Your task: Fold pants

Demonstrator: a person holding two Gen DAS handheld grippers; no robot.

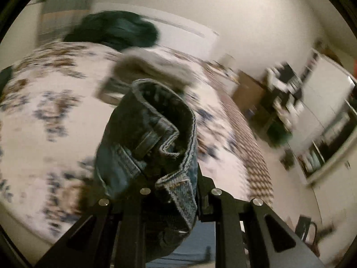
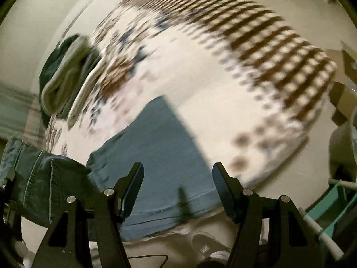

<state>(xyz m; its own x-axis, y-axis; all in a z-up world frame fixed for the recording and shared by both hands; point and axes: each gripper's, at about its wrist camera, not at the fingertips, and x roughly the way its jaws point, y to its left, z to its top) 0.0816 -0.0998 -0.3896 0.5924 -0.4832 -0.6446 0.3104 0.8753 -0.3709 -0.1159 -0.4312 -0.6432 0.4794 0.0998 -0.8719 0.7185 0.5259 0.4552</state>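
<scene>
nearest in the left wrist view, the left gripper [image 1: 176, 178] is clamped on the bunched waistband of the blue denim pants [image 1: 151, 138], whose hem and belt loop curl up in front of the lens above the bed. in the right wrist view, the right gripper [image 2: 178, 189] hangs with its jaws spread wide and nothing between them; a pant leg [image 2: 160, 156] lies flat on the bed beneath and beyond it, and the raised denim end shows at the near left edge. the bedspread [image 2: 200, 78] is white with blurred blue and brown flowers and a brown checked band along its far right side. farther on the bed, a grey-beige folded garment [image 1: 154, 67] lies just beyond the held denim, and a dark green garment [image 1: 120, 29] sits at the far end near the white wall. to the right, well apart from the bed, blurred furniture [image 1: 285, 82] stands on the floor. a slipper [image 2: 205, 245] lies on the floor near the camera. motion blur leaves no label, brand or writing readable.
</scene>
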